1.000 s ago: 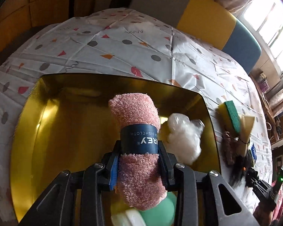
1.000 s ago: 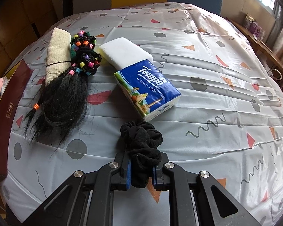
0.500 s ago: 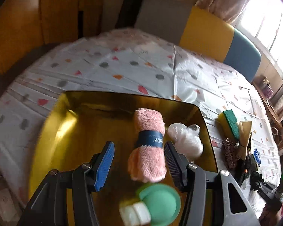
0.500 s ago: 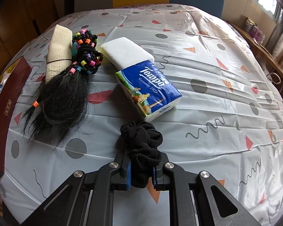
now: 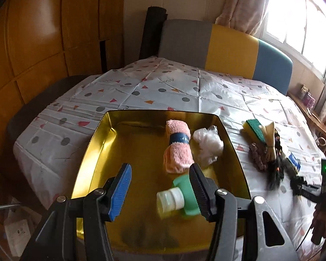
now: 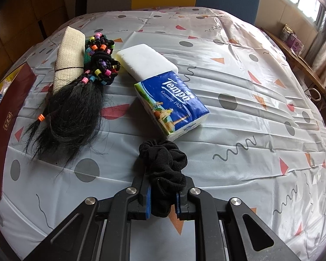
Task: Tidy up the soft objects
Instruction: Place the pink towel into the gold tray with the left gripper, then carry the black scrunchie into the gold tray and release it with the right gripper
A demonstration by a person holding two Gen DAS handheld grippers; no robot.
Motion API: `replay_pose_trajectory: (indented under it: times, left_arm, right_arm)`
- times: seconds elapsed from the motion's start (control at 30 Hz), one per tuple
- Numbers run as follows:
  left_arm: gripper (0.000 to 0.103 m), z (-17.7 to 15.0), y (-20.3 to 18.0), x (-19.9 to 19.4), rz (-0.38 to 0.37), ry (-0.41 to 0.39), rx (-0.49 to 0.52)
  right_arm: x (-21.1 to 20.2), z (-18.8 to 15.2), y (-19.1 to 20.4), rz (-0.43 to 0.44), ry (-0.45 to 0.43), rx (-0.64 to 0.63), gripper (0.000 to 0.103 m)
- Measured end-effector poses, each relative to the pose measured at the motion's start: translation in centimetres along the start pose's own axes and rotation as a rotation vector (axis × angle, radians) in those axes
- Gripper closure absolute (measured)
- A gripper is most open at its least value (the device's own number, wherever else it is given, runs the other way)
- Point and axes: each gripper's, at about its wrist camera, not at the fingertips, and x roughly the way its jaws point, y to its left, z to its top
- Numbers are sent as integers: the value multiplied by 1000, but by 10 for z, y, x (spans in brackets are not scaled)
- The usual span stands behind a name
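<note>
A patterned cloth covers the tabletop [image 6: 239, 108]. Ahead of the left hand-held gripper [image 5: 160, 193], whose fingers stand apart and empty, a gold tray [image 5: 93, 150] holds a rolled pink towel [image 5: 177, 150], a white plastic puff [image 5: 206, 145] just right of it, and a green bottle [image 5: 184, 198] nearest the fingers. The right hand-held gripper [image 6: 163, 201] is clamped on a black scrunchie [image 6: 165, 167]; beyond it lie a tissue pack [image 6: 171, 102] and, to the left, a beaded black hairpiece [image 6: 71, 108].
</note>
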Motion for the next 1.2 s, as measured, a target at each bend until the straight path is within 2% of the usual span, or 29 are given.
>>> replay_pose_trajectory:
  times: [0.23,0.5,0.7,0.87,1.2]
  left_arm:
    - [47,-13,6,-14,16,-1,2]
    - [47,-22,18,-31,32,-16,-11]
    - [47,-26,28,-41,53,-40,-11]
    - [47,-27,34,-40,44,-38,-31]
    - [47,-28,43,-36,55,-46,-44]
  right_arm:
    - [-10,1,0,20,-35,0,88]
    - [-11,-1,5,38,-24,-15,88]
    - [-37,4,11,90,-90,9,89]
    - [-69,8,48,176,-148,-54,89]
    - [-110,9,177,416,-204,-264,89]
